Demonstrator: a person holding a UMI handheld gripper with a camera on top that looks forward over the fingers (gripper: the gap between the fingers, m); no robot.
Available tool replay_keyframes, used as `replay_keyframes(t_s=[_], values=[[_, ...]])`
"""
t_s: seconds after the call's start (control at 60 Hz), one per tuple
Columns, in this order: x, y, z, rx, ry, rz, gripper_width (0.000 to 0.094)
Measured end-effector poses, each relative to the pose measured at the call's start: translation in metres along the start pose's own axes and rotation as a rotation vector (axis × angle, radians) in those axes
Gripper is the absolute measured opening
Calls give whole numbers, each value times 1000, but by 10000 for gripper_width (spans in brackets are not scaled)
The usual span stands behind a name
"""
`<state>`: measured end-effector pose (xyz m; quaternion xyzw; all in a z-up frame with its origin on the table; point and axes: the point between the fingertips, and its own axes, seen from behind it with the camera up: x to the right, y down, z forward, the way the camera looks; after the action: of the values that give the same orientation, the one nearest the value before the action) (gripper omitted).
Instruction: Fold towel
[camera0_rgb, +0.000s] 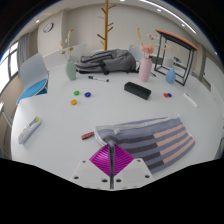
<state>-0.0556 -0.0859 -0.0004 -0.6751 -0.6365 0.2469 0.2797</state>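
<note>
A grey and white striped towel (150, 138) lies on the white table (70, 115), just ahead of the fingers and to their right. My gripper (111, 160) has its two magenta pads (103, 160) pressed together, with a thin edge of the towel seeming to run in between them. The towel's near left corner reaches down to the fingertips.
Beyond the towel lie a black case (137, 91), a pink vase (146, 69), a green vase (70, 71), a grey cloth heap (108, 62), small coloured pieces (80, 96) and a white object (29, 131) at the left. A wooden stand (105, 25) rises behind.
</note>
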Motion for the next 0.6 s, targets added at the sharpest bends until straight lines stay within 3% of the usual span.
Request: replay_keyframes(t_s=[0.15, 0.267, 0.6], values=[[18, -52, -46, 44, -57, 30, 15], [69, -79, -63, 62, -41, 31, 16], [222, -74, -32, 35, 66, 42, 28]])
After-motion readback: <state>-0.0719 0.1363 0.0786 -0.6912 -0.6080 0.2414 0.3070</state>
